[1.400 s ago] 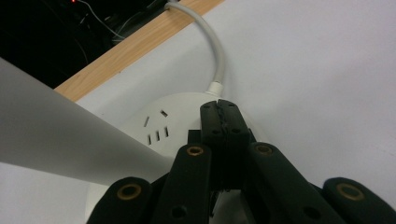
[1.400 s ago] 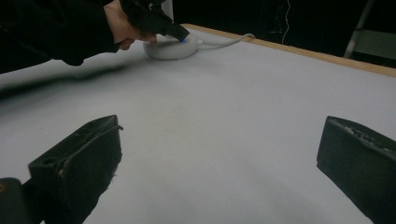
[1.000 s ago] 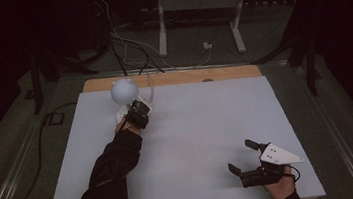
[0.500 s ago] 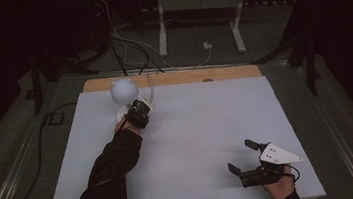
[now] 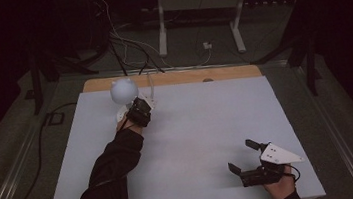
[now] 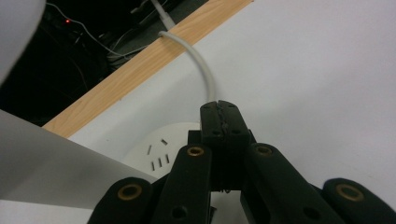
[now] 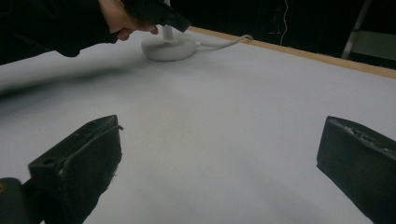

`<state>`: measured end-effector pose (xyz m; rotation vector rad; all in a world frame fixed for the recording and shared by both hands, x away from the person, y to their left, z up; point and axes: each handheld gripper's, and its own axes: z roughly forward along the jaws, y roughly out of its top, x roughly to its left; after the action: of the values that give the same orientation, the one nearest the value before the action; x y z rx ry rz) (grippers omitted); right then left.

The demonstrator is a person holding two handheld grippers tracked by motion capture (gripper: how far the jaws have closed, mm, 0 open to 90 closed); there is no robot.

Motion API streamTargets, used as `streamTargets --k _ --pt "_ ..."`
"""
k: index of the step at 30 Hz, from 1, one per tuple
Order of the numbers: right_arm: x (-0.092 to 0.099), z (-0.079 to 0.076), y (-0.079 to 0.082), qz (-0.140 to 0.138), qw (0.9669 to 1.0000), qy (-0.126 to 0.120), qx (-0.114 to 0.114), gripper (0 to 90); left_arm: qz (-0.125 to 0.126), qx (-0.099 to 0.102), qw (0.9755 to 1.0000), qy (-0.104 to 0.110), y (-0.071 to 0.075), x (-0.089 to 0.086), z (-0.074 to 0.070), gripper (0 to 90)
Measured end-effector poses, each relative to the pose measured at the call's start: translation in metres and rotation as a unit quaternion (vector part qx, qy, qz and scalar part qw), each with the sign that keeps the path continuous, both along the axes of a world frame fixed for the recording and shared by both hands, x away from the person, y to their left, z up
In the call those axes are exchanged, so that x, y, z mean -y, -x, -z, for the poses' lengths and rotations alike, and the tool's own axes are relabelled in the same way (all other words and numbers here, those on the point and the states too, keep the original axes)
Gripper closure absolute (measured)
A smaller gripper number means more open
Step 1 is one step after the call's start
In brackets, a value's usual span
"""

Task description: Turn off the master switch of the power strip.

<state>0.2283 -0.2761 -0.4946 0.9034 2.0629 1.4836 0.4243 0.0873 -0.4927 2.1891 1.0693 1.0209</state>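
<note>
The lamp (image 5: 124,90) stands at the far left of the table (image 5: 207,121), just inside the wooden strip (image 5: 177,77) along the far edge. It is smooth matte white: a round globe head on a thin stem over a flat disc base (image 6: 163,151) with small slots in its top. A stiff white cable (image 6: 203,70) curves from the base over the wooden strip and off the table.

My left hand-held gripper (image 6: 220,109) sits right over the lamp base, below the globe, its black jaws pressed flat together with nothing between them, tips at the spot where the cable meets the base. The jaws are hard black plastic with brass-ringed pivots.

My right hand-held gripper (image 5: 244,158) rests well away from the lamp, near the table's near right corner, jaws spread wide over bare surface; a grey three-cornered plate tops it. Its pads look blocky and slightly rough.

The table top is plain, pale and matte, with no marks near the lamp.

Against a second ago, the lamp stands where it did, my left gripper has barely shifted at the base, and my right has not moved.
</note>
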Motion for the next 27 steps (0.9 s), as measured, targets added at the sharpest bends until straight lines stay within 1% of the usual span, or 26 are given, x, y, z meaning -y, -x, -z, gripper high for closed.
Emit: streamTargets --k 3,5,6,8,10,14,15,16,17,20,22,23,24,26,27 --pt "0.0 0.0 0.0 0.0 1.0 -0.001 0.001 0.0 0.004 0.001 1.0 0.006 0.003 0.0 -0.003 90.0" --pt "0.001 0.0 0.0 0.0 1.0 -0.002 0.0 0.0 0.009 -0.002 0.9999 0.012 0.005 0.0 -0.006 90.0" --pt "0.001 0.0 0.0 0.0 1.0 -0.001 0.0 0.0 0.011 -0.002 0.9999 0.012 0.006 0.001 -0.007 90.0" --pt "0.0 0.0 0.0 0.0 1.0 -0.001 0.001 0.0 0.015 -0.007 0.9996 0.023 0.008 0.0 -0.011 90.0" --pt "0.0 0.0 0.0 0.001 1.0 -0.001 0.001 0.0 0.019 -0.01 0.9994 0.027 0.011 -0.001 -0.014 90.0" --pt "0.0 0.0 0.0 0.001 1.0 -0.001 0.0 0.0 0.036 -0.025 0.9973 0.058 0.015 -0.006 -0.02 90.0" --pt "0.0 0.0 0.0 0.001 1.0 0.0 0.0 0.0 0.039 -0.031 0.9963 0.07 0.015 -0.007 -0.021 90.0" --pt "0.0 0.0 0.0 0.001 1.0 0.0 0.0 0.0 0.041 -0.037 0.9955 0.077 0.016 -0.009 -0.022 90.0" --pt "0.0 0.0 0.0 0.002 1.0 0.0 0.0 0.0 0.043 -0.042 0.995 0.08 0.016 -0.01 -0.022 90.0" --pt "0.0 0.0 0.0 0.002 1.0 0.0 -0.001 0.0 0.048 -0.056 0.9921 0.101 0.017 -0.014 -0.025 90.0" --pt "0.0 0.001 0.0 0.002 1.0 0.0 -0.001 0.0 0.054 -0.059 0.9911 0.106 0.019 -0.015 -0.027 90.0" --pt "0.0 0.001 0.0 0.002 1.0 0.0 -0.002 0.0 0.057 -0.061 0.9906 0.108 0.02 -0.015 -0.028 88.5" --pt "0.0 0.001 0.0 0.002 1.0 0.0 -0.002 0.0 0.061 -0.061 0.9902 0.11 0.022 -0.015 -0.029 80.3" --pt "0.001 0.001 0.0 0.002 1.0 0.0 -0.002 0.0 0.073 -0.068 0.988 0.118 0.025 -0.014 -0.032 71.7" --pt "0.001 0.001 0.0 0.002 1.0 0.0 -0.002 0.0 0.083 -0.071 0.9869 0.119 0.027 -0.014 -0.033 61.1"
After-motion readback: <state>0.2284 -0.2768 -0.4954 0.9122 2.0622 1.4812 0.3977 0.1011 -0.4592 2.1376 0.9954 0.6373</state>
